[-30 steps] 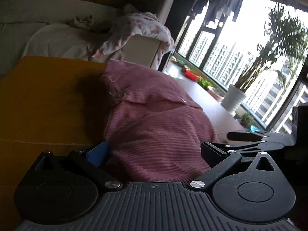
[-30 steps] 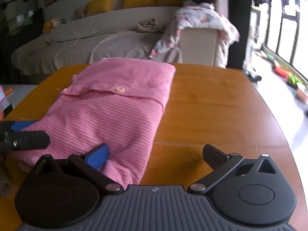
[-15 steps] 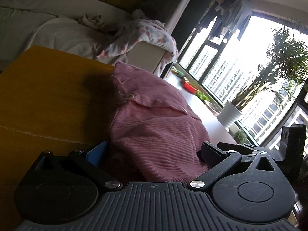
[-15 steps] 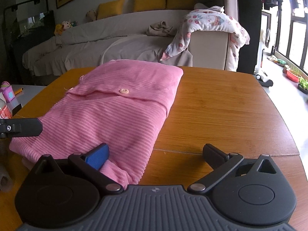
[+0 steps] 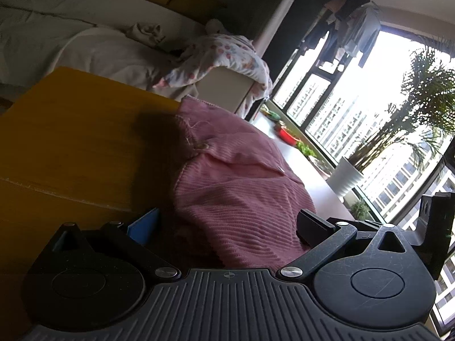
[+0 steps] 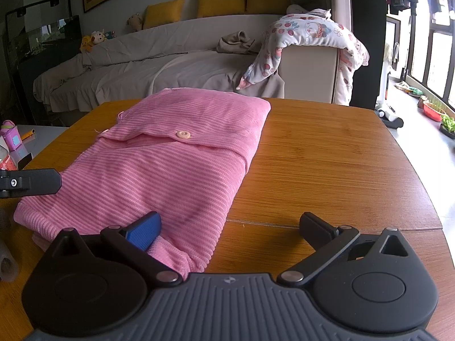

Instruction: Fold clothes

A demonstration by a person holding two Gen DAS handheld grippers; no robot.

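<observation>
Pink ribbed top [image 6: 170,167] lying folded on the wooden table [image 6: 327,164], filling the left and middle of the right wrist view. One round button [image 6: 183,134] showing near a fold line, upper middle of the cloth. Far end of the top close to the table's back edge; near end bunched up low in the frame.

Right gripper [image 6: 229,227] at the bottom of its view, jaws spread wide. Blue finger pad [image 6: 143,230] resting on the near corner of the pink top; black finger [image 6: 317,224] over bare wood, apart from the cloth. Nothing pinched.

Part of the left gripper [image 6: 31,182] poking in at the left edge of the same view, just beside the top's left side.

In the left wrist view, left gripper [image 5: 227,224] at the bottom, jaws spread wide too. Pink top [image 5: 236,187] heaped in the middle of the frame, its near end sitting between the two fingers. Cannot tell whether the fingers touch it. Table [image 5: 71,142] on the left of that frame.

Behind the table, a sofa [image 6: 159,59] with a grey cover and yellow cushions [image 6: 221,1] across the top of the right wrist view. Flowery blanket [image 6: 312,34] draped over the sofa arm, upper right. Big windows [image 5: 355,108] and a potted plant [image 5: 347,179] on the right of the left wrist view.
</observation>
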